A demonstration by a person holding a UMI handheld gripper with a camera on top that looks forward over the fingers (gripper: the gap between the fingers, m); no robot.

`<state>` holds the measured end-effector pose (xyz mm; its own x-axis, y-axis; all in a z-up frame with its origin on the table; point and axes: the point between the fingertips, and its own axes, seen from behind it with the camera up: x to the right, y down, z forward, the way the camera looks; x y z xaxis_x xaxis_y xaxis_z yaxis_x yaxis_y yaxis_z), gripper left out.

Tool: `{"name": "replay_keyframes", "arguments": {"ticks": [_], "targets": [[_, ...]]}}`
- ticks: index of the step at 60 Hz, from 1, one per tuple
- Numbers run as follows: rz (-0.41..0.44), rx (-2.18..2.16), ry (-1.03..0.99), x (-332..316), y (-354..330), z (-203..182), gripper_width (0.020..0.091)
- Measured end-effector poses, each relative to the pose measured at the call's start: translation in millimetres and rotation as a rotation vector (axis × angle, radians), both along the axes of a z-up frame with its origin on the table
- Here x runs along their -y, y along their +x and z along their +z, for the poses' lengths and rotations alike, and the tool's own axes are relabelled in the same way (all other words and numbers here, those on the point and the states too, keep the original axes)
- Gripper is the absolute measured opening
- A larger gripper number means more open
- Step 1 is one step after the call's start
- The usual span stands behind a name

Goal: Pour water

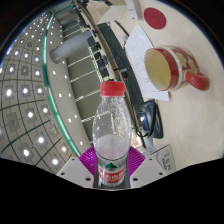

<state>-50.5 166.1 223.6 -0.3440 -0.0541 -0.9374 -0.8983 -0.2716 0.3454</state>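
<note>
One water bottle (110, 135) clamped upright in gripper (111, 163); red mug (170, 68) beyond, on table (205, 115).

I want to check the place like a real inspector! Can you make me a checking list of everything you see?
Surface: a pale table, seen tilted.
Job's things: a clear water bottle with a red cap and red label, cap on; a red mug with a cream inside, beyond the bottle.
Clutter: a white sheet with a red circle past the mug; a dark item beside the bottle.
Grippers: the gripper is shut on the bottle, pink pads pressing both sides.
Cables: nothing seen.
Surroundings: a ceiling with rows of lights.
</note>
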Motion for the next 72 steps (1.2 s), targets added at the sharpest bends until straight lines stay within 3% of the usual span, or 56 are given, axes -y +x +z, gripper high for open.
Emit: {"name": "replay_keyframes", "arguments": {"ticks": [9, 18, 29, 38, 55, 63, 72], "targets": [[-0.010, -0.216, -0.061, -8.5, 16.1, -23.6, 0.0358], [0.037, -0.210, -0.090, -7.2, 9.3, -32.6, 0.0356], [0.111, -0.062, -0.073, 0.8, 6.4, -15.0, 0.0357], [0.150, 0.344, 0.026, 4.4, 24.7, 8.8, 0.0358], [-0.014, 1.303, 0.212, -6.5, 159.8, 64.8, 0.0358], [-0.069, 1.644, 0.202, -9.2, 221.3, 48.3, 0.0358], [-0.031, 1.870, 0.144, -8.2, 267.2, -14.0, 0.0358]]}}
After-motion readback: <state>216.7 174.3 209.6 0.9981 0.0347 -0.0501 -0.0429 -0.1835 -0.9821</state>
